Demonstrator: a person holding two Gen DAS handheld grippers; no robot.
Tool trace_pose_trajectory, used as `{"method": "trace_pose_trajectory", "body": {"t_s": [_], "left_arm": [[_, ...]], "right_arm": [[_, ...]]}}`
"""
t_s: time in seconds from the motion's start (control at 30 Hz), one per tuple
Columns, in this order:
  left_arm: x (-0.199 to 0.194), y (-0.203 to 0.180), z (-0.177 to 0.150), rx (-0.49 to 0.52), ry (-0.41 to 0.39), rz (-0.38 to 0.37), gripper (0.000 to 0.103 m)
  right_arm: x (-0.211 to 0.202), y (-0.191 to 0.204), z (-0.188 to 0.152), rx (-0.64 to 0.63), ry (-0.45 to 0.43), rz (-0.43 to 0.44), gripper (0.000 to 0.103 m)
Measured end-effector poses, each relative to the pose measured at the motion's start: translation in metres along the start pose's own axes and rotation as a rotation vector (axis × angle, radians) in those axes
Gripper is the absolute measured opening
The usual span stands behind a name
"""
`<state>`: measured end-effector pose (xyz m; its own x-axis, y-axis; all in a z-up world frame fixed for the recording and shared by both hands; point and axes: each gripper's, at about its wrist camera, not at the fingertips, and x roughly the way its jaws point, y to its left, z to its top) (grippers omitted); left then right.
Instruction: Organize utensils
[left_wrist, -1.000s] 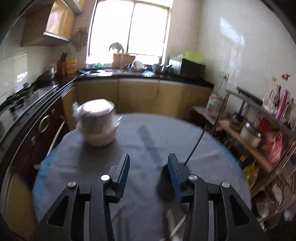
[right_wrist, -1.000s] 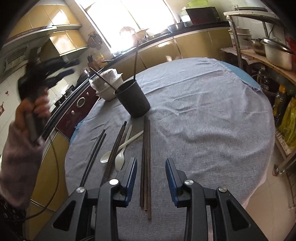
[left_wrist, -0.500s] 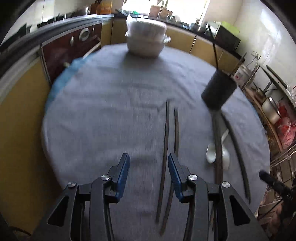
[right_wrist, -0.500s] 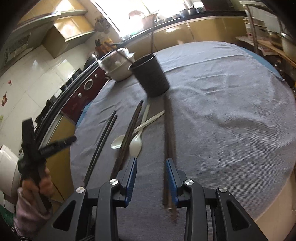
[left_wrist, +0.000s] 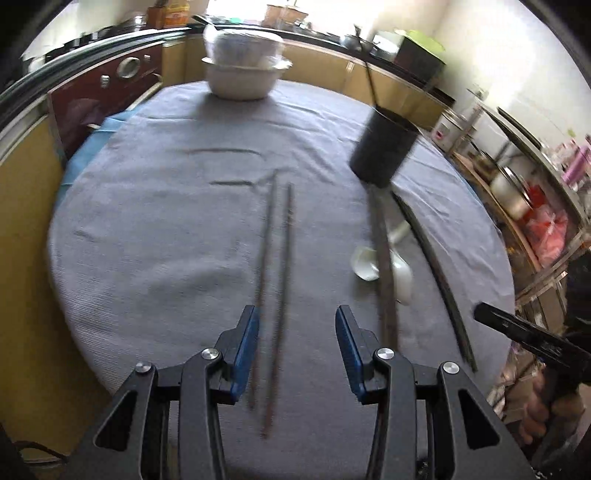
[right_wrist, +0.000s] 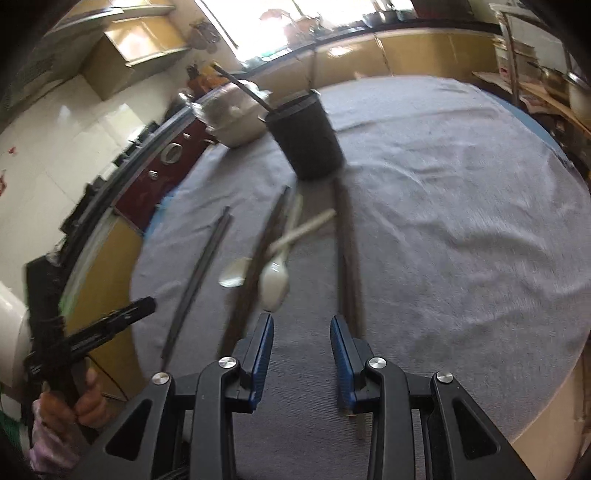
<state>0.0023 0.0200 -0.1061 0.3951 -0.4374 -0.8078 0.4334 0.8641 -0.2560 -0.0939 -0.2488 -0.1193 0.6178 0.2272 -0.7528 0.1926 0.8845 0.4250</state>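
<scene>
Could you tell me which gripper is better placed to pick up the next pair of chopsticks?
Left, probably: the left gripper is open with a chopstick pair lying between its fingers. The right gripper is open too, but its nearest pair sits off its right finger.

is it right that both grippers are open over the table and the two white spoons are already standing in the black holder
Not quite. The two white spoons lie flat on the grey cloth, crossed among the chopsticks in front of the black holder, as the right wrist view shows. The left gripper and right gripper are indeed both open over the table.
</scene>
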Motion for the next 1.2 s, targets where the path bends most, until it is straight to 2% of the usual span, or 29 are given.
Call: {"method": "trace_pose_trajectory", "body": {"t_s": [0.2,0.47,0.63,0.77,0.93,1.13,1.2], "left_arm": [[0.015,-0.031,-0.006,0.059,0.039,-0.038,0.044],[0.043,-0.054,-0.004,0.109,0.086,-0.002,0.044],[0.052,-0.052,0.000,0.085,0.101,-0.003,0.044],[0.057,-0.061,0.005,0.106,0.094,-0.005,0.044],[0.063,-0.060,0.008,0.108,0.080,0.035,0.051],[0.061,-0.049,0.006,0.098,0.068,0.122,0.051],[0.057,-0.044,0.003,0.073,0.072,0.097,0.051]], "right_arm": [[0.004,-0.008,-0.002,-0.011,-0.002,-0.076,0.023],[0.013,-0.013,-0.007,-0.026,0.016,-0.121,0.022],[0.019,-0.016,-0.007,-0.029,0.018,-0.134,0.020],[0.021,-0.014,-0.007,-0.046,0.012,-0.136,0.020],[0.022,-0.016,-0.006,-0.042,0.006,-0.130,0.018],[0.022,-0.017,-0.006,-0.037,0.002,-0.124,0.018],[0.021,-0.017,-0.006,-0.035,0.002,-0.122,0.018]]}}
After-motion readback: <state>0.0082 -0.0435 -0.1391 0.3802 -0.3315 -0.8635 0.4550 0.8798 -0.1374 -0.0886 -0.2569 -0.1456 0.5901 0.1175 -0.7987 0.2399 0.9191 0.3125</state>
